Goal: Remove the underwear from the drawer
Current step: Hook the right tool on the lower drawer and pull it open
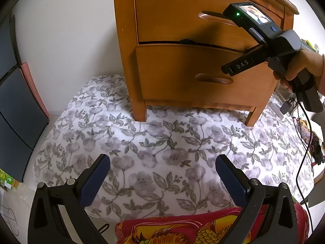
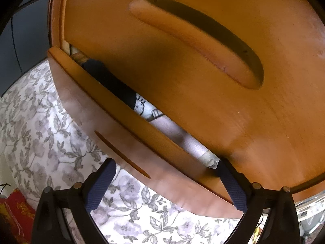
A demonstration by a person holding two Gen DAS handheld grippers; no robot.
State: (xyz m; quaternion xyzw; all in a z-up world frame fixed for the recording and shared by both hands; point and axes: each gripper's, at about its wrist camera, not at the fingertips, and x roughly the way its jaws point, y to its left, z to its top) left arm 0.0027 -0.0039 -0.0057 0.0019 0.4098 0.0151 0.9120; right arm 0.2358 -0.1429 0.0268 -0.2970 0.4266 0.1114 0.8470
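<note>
— Where's the underwear?

— Inside the lower drawer of the wooden nightstand. That drawer is pulled out only a crack, and through the gap you can see folded cloth: a dark navy piece at the left end, then a white piece with a black printed drawing, then a pale roll running to the right.

— And the right gripper?

— Held by a hand up against the drawer fronts. Its blue-padded fingers are spread wide. One finger's tip sits at the gap beside the end of the pale roll; the other hangs in front of the lower drawer's face, nothing between them.

— The left gripper?

— Well back from the nightstand, above the floral bedspread it stands on. Fingers apart, holding nothing. A red and gold patterned cloth lies just under it.

— The upper drawer?

— Closed, with its long recessed handle showing.
</note>
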